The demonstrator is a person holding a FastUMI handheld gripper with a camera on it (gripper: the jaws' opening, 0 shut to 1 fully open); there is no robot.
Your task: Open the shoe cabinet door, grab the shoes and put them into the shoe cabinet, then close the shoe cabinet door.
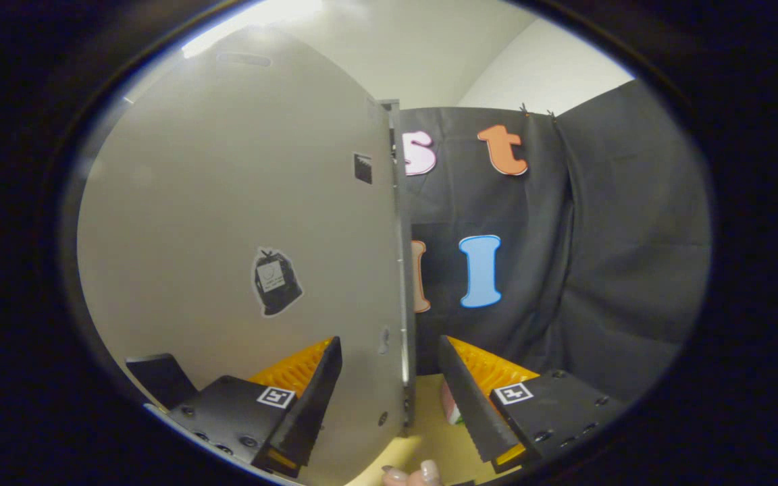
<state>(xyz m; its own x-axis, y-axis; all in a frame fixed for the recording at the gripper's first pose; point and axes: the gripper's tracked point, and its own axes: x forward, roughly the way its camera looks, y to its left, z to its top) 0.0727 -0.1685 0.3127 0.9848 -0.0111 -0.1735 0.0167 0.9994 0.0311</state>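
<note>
Right now, through the gripper view, I see the gripper [389, 398] spread wide, its two fingers [311, 398] standing apart on either side of the shoe cabinet door's [227, 223] free edge. That edge runs upright between them, and neither finger presses on it as far as I can tell, so I hold nothing. The door is a pale grey panel, swung so that its broad face lies to the left of its edge; a dark bag-shaped sticker [275, 281] sits on the lower half of that face, and a small dark square patch [362, 168] sits higher up, close to the edge. Beyond the fingers, right of the door edge, hangs the booth's black cloth wall [605, 270]. Below, between the fingers, a yellowish surface [429, 439] shows, with someone's fingertips [410, 474] at its near edge. A small pink-and-green object [452, 410] lies just inside the right finger; I cannot tell what it is.
</note>
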